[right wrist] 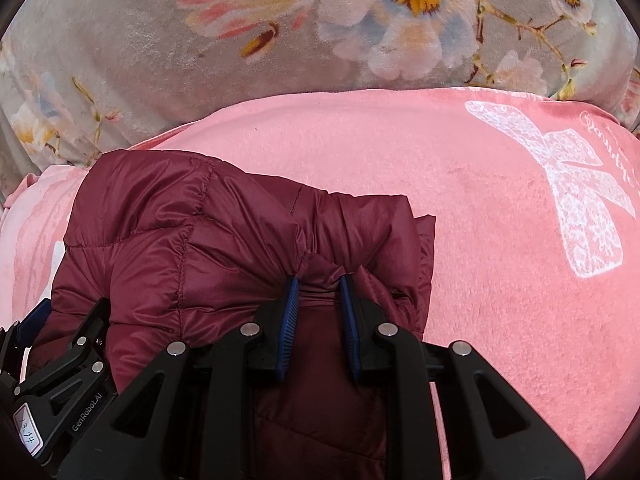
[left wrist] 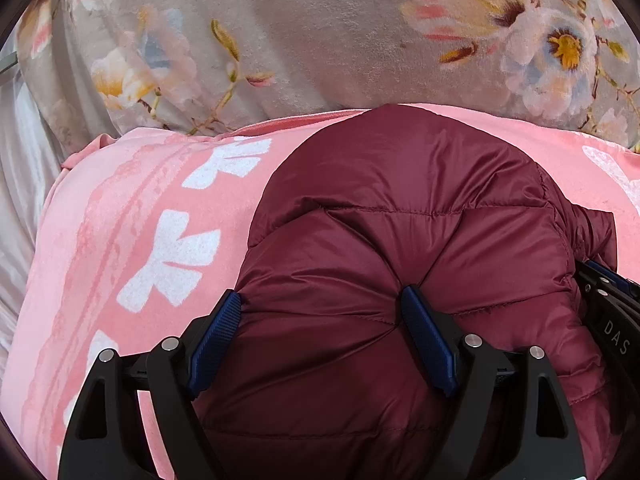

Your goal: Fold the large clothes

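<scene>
Two grippers: right gripper (right wrist: 319, 286) pinches maroon jacket (right wrist: 192, 240).

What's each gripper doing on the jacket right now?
Left gripper: jaws wide, straddling a puffy bulge of the maroon jacket; a grip cannot be told.
Right gripper: closed on a pinched fold of the jacket.

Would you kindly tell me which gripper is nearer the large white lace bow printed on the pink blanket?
Right. The right gripper pinches the jacket beside the bow; the left gripper sits farther across the jacket.
</scene>
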The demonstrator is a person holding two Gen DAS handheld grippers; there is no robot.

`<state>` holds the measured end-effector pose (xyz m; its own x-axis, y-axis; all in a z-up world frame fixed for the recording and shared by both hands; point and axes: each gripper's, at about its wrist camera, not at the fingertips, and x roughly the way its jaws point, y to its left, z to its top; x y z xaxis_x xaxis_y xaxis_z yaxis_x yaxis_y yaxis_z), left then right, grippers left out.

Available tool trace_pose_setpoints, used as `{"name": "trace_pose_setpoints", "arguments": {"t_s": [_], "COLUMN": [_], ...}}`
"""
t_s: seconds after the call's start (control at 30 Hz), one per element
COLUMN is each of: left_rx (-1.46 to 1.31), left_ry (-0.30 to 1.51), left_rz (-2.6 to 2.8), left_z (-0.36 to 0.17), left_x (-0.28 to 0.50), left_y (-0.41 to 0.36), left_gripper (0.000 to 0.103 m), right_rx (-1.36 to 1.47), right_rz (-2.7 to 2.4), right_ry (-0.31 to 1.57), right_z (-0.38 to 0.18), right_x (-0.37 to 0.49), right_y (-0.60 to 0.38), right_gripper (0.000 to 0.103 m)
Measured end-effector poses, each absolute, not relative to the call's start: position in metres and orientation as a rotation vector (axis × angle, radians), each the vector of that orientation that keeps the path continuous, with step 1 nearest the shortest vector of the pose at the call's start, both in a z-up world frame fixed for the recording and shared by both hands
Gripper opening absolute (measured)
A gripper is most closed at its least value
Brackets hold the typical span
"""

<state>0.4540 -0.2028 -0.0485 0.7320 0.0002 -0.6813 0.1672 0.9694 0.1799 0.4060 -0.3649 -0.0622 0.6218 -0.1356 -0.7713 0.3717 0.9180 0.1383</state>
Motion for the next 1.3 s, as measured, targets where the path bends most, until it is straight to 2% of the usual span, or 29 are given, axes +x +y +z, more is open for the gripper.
{"name": "trace_pose_setpoints", "arguments": {"t_s": [0.13, 0.33, 0.53, 0.6, 0.73, 0.83, 0.9, 1.03, 1.07, 1.3], "left_rx": [0.227, 0.22, 0.233, 0.229, 0.2, 0.194, 0.188, 0.186, 0.198, 0.267], "left_ry": [0.746, 0.794, 0.854, 0.871, 0.913, 0.925, 0.939, 0.951, 0.95, 0.898], "left_rz": [-0.101, -0.18, -0.167, -0.157, -0.17, -0.172, -0.166, -0.18, -0.176, -0.148], "left_z": [-0.048, -0.025, -0.024, -0.026, -0.02, -0.021, -0.025, -0.036, -0.039, -0.05], "left_x": [0.454, 0.409, 0.367, 0.359, 0.338, 0.314, 0.296, 0.259, 0.251, 0.19], "left_y": [-0.201, -0.164, -0.136, -0.131, -0.116, -0.104, -0.096, -0.089, -0.089, -0.089], "left_gripper": [0.08, 0.084, 0.085, 0.085, 0.085, 0.084, 0.084, 0.084, 0.084, 0.084], "right_rx": [0.303, 0.233, 0.163, 0.129, 0.195, 0.203, 0.211, 0.209, 0.206, 0.213], "right_rz": [-0.292, -0.217, -0.217, -0.262, -0.284, -0.302, -0.314, -0.327, -0.322, -0.312], "right_ry": [0.854, 0.813, 0.906, 0.907, 0.922, 0.927, 0.946, 0.984, 0.986, 0.908], "right_z": [-0.06, -0.011, -0.034, -0.034, -0.022, -0.02, -0.023, -0.031, -0.033, -0.021], "right_x": [0.402, 0.33, 0.291, 0.284, 0.251, 0.218, 0.196, 0.154, 0.143, 0.099], "right_y": [-0.367, -0.337, -0.311, -0.306, -0.308, -0.303, -0.298, -0.283, -0.278, -0.257], "right_gripper": [0.021, 0.023, 0.023, 0.03, 0.033, 0.039, 0.051, 0.059, 0.063, 0.071]}}
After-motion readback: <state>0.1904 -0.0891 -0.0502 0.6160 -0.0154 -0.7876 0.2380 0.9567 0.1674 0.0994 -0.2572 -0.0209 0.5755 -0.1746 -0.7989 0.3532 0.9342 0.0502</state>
